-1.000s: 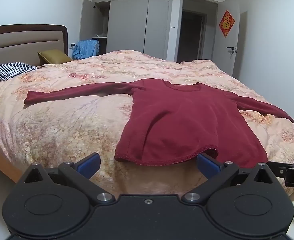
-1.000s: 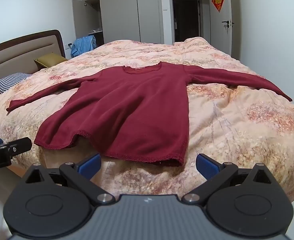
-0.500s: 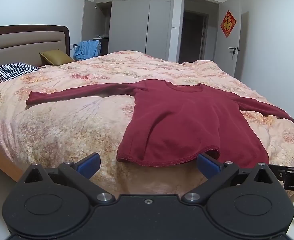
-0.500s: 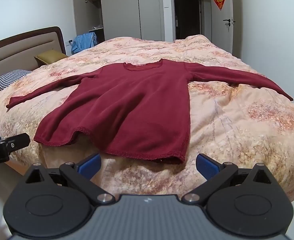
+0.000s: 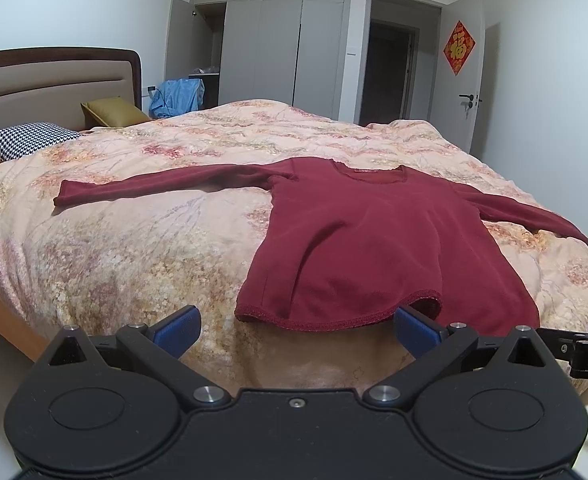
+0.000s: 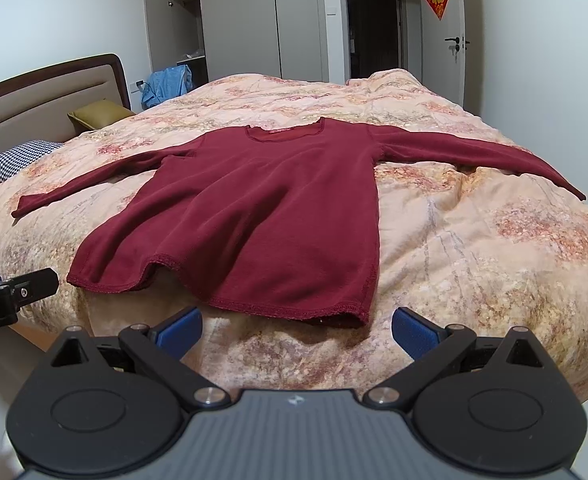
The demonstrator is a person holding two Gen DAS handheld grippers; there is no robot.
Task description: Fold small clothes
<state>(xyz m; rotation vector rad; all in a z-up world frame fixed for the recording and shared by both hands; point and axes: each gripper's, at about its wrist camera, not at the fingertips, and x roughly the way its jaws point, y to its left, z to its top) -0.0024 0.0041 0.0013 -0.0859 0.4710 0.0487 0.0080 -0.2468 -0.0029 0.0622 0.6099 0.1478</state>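
Maroon shirt (image 5: 374,240) lies flat mid-frame on the bed (image 5: 133,248) in the left view; left gripper (image 5: 298,324) gapes, empty. Right view: right gripper (image 6: 296,326) likewise apart below the hem. Folding unstarted; likely next, grasp a sleeve.

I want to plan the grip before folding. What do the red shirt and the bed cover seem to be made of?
The red shirt looks like a soft, matte knit, perhaps fleece or cotton: fuzzy surface, limp folds, stitched hem. The bed cover seems to be a padded quilt of smooth printed fabric with a slight sheen: puffy, with sewn lines.
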